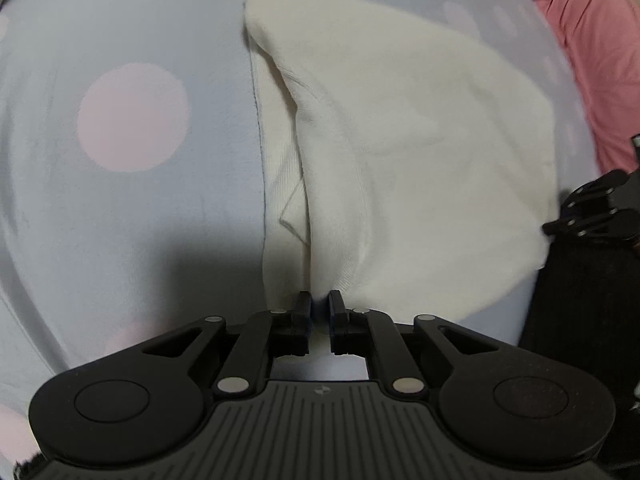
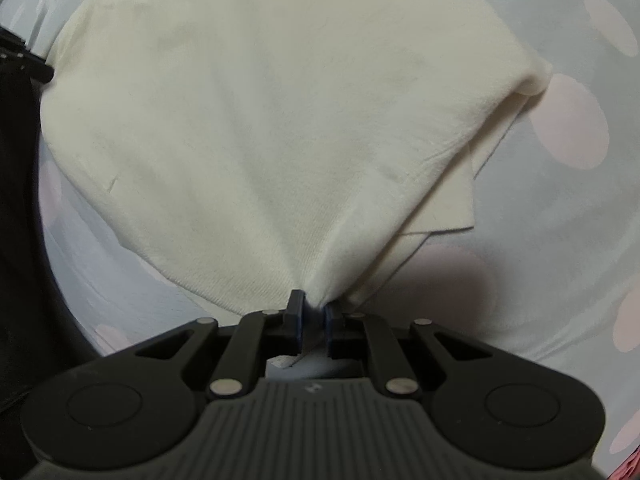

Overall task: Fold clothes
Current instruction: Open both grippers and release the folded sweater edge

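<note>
Beneath both our grippers lies a pale blue sheet [image 1: 120, 208] printed with large pink dots, and the cream garment [image 1: 400, 140] is spread over it, folded into layers.

Ahead of our left gripper [image 1: 319, 312], the sheet stretches bare to the left of the jaws, with a dark shadow near them. Straight ahead a fold ridge of the garment runs away from the jaws, which stand slightly apart; a narrow gap shows between the pads, and cloth appears to lie in it, though we cannot tell whether the pads still press on it. To the right of the jaws our right gripper [image 1: 596, 216] meets the garment's far edge above dark fabric [image 1: 580, 300], and a pink cloth [image 1: 600, 64] lies beyond, cut off by the frame.

From the right wrist, dark fabric [image 2: 16, 200] fills the left margin. The garment [image 2: 260, 120] fans out ahead of the right gripper [image 2: 314, 308], whose jaws are nearly closed, pinching a gathered corner. Right of the jaws, lower layers [image 2: 444, 208] peek out, then sheet [image 2: 560, 240]. A pink scrap in the corner is too cropped to identify.
</note>
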The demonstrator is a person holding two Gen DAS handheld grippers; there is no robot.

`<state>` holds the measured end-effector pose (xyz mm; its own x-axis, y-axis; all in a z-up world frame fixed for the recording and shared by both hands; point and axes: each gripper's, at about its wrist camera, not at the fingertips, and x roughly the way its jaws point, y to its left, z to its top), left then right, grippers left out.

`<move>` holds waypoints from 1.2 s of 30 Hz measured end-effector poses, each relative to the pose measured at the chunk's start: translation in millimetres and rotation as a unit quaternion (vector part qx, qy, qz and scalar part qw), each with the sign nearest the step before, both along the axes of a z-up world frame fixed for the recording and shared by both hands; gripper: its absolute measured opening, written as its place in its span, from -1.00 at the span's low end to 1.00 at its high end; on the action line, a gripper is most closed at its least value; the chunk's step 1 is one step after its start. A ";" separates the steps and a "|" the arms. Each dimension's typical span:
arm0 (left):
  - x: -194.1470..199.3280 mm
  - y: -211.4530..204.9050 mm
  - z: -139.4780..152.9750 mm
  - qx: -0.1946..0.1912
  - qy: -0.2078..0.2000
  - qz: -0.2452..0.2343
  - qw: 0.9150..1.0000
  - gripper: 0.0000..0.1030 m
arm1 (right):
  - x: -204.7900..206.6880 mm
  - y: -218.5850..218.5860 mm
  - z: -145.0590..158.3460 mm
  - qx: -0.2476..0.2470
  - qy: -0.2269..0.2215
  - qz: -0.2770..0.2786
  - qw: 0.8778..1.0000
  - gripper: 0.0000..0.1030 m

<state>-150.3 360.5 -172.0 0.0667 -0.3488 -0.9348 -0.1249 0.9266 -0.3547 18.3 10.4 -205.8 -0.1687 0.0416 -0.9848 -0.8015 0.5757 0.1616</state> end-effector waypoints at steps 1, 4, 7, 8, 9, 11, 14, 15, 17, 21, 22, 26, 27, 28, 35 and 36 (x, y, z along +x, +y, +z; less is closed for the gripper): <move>0.8 -1.8 0.4 0.011 0.001 -0.005 1.000 -0.66 | -1.0 1.3 -0.5 -0.003 -0.004 0.004 1.000 -0.73; -2.8 -1.9 3.0 0.017 0.006 -0.013 1.000 -0.62 | -4.1 3.5 1.2 -0.008 -0.015 0.009 1.000 -0.37; -8.9 3.5 10.1 0.026 0.012 -0.011 1.000 -0.50 | 4.8 -2.9 9.8 0.003 -0.014 -0.022 1.000 -0.03; -11.1 7.2 15.4 0.034 0.004 -0.007 0.999 -0.50 | 9.5 -6.7 14.0 0.009 -0.016 -0.036 0.999 -0.03; -13.1 10.2 22.5 0.039 -0.014 -0.003 0.999 -0.50 | 15.9 -12.3 19.5 0.019 -0.024 -0.054 0.998 -0.03; -13.1 16.5 32.8 0.042 -0.052 0.011 0.998 -0.39 | 29.8 -24.3 28.9 0.038 -0.043 -0.091 0.994 -0.03; -11.0 24.0 43.5 0.044 -0.095 0.032 0.994 -0.19 | 45.4 -34.7 31.8 0.047 -0.070 -0.124 0.989 -0.02; -8.4 21.4 43.0 0.043 -0.098 0.032 0.994 -0.19 | 48.2 -34.9 30.8 0.053 -0.075 -0.128 0.987 0.01; -3.0 14.8 41.8 0.043 -0.103 0.029 0.993 -0.19 | 53.1 -34.7 28.8 0.066 -0.085 -0.135 0.985 0.07; 1.1 5.1 39.6 0.034 -0.107 0.017 0.994 -0.20 | 58.0 -22.6 22.9 0.076 -0.114 -0.119 0.983 0.28; 1.8 0.4 38.6 0.034 -0.107 0.014 0.994 -0.19 | 61.2 -21.1 20.9 0.075 -0.118 -0.116 0.983 0.29; 3.4 -5.8 33.9 0.035 -0.103 0.010 0.994 -0.19 | 63.5 -25.8 10.1 0.071 -0.098 -0.104 0.987 0.26; 1.6 -5.3 34.5 0.035 -0.101 0.012 0.994 -0.19 | 62.2 -26.1 9.1 0.073 -0.093 -0.100 0.988 0.12; 0.9 -4.7 34.5 0.035 -0.100 0.014 0.994 -0.19 | 61.7 -24.9 10.4 0.075 -0.087 -0.095 0.989 -0.12; 3.8 3.4 31.1 0.034 -0.099 0.030 0.994 -0.19 | 66.8 -32.6 15.4 0.092 -0.041 -0.124 0.987 -0.71; 4.4 5.1 30.4 0.033 -0.100 0.035 0.994 -0.19 | 73.5 -39.9 11.4 0.102 -0.020 -0.149 0.983 -0.72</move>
